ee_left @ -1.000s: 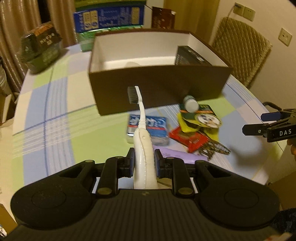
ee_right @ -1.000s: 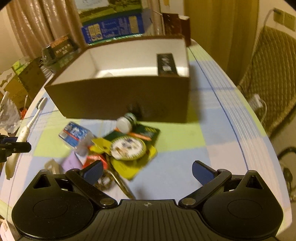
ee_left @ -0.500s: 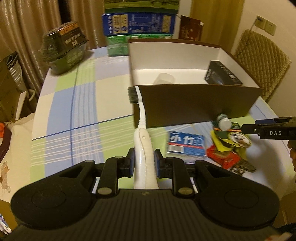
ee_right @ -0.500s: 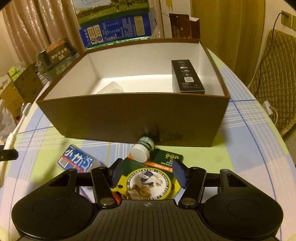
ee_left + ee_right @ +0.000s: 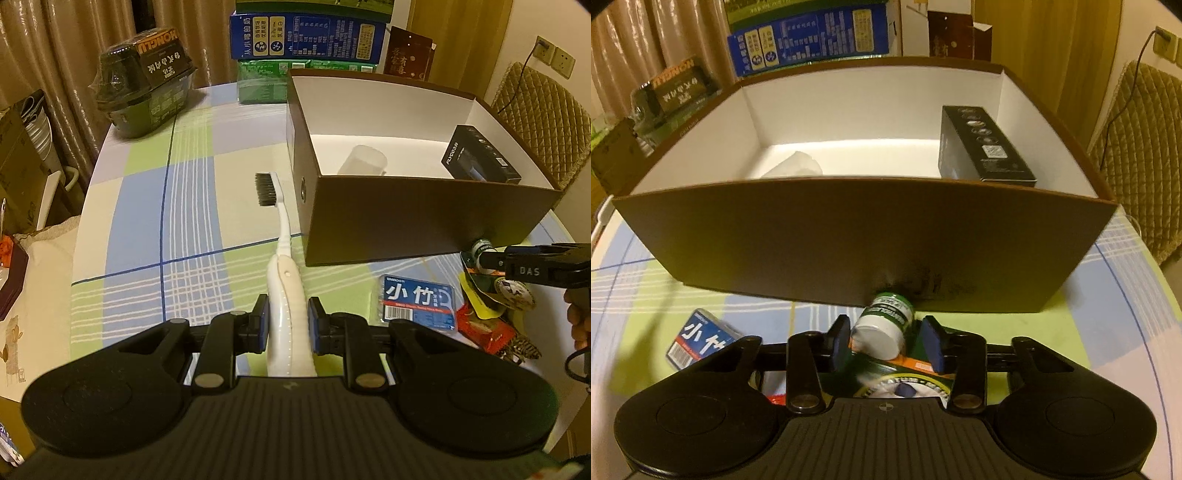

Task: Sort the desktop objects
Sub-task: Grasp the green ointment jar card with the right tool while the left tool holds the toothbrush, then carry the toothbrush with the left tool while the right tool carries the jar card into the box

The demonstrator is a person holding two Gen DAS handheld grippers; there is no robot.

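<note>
My left gripper [image 5: 286,325] is shut on the handle of a white electric toothbrush [image 5: 280,236], whose dark bristles point away above the checked tablecloth, left of the brown box [image 5: 406,214]. My right gripper [image 5: 886,345] is closing around a small green-and-white bottle [image 5: 886,325] that lies against the box [image 5: 849,236] front wall. The left pad is at the bottle and a thin gap still shows on the right. In the left wrist view the right gripper [image 5: 491,260] reaches in beside the bottle [image 5: 480,245].
The box holds a black carton [image 5: 986,147] and a clear cup [image 5: 798,168]. A blue packet [image 5: 415,302], a round tin on a green card [image 5: 513,291] and a red packet [image 5: 484,328] lie in front. A dark package [image 5: 147,88], cartons [image 5: 306,37] and a chair [image 5: 543,122] stand behind.
My left gripper carried the toothbrush leftward, so the box now sits to its right. My right gripper moved forward and down to the bottle, its jaws narrowing from wide open.
</note>
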